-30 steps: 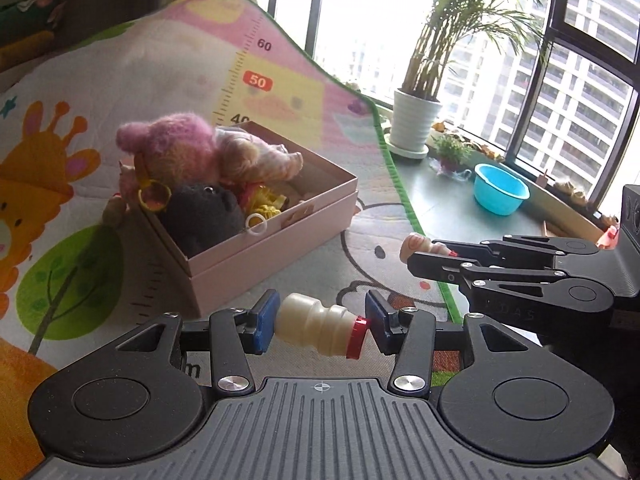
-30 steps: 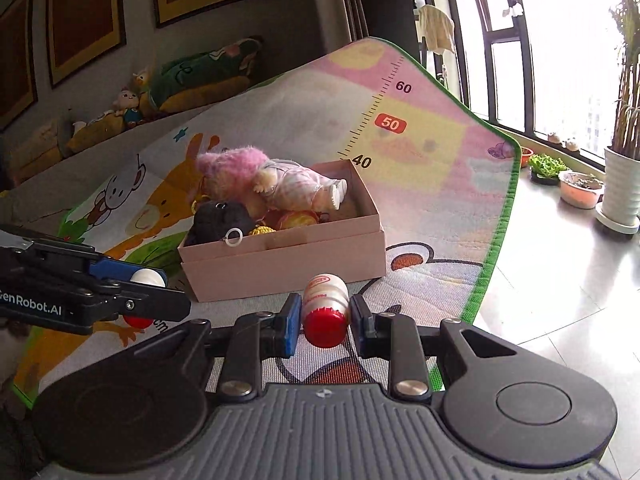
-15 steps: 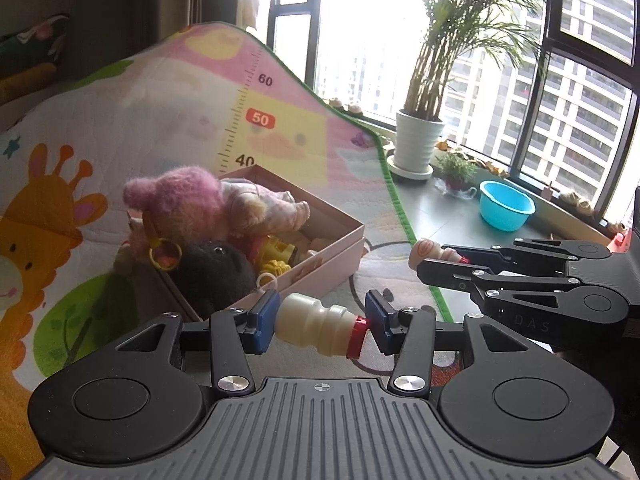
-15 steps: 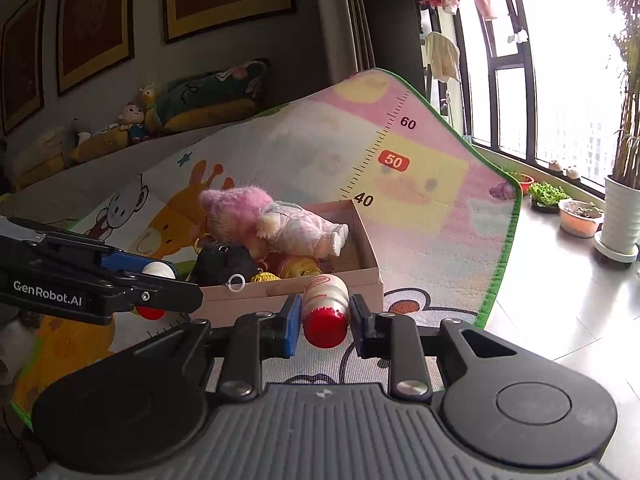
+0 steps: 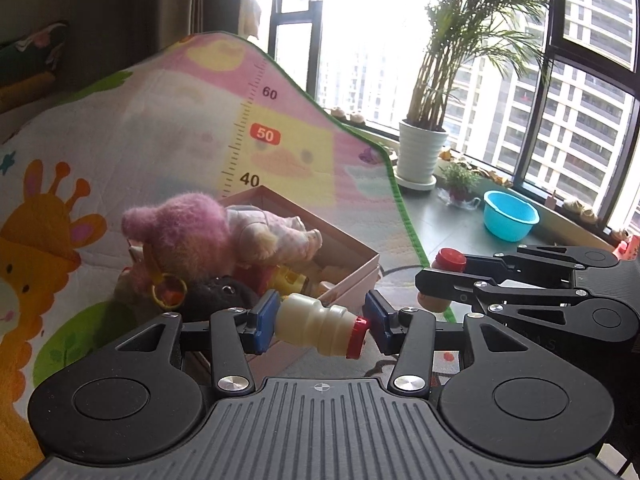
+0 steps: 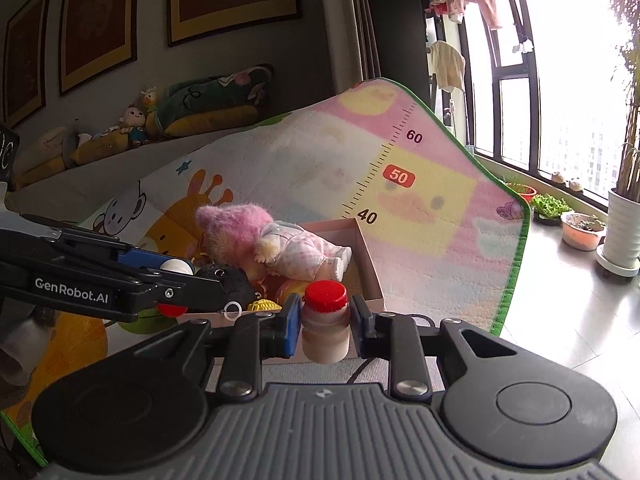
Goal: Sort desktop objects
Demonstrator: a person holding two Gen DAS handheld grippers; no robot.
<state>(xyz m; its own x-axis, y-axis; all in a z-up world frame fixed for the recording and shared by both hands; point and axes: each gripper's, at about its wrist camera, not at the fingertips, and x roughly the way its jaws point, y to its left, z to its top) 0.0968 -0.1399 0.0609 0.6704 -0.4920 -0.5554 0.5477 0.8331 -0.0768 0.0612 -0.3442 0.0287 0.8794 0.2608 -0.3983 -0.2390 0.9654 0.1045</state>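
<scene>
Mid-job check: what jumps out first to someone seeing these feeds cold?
Each gripper clamps a small red-capped bottle: the left gripper holds its bottle sideways, the right gripper holds its bottle upright. Just beyond them, a pink-haired doll lies atop the toys crowding the pink box on the cartoon play mat.

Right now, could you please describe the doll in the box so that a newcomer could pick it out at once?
Find the pink cardboard box lying on the animal-print play mat. On top of the toys heaped inside lies the doll, stretched across the pile. Its fluffy pink hair and pale pink outfit set it apart from the black plush toy beside it.
</scene>
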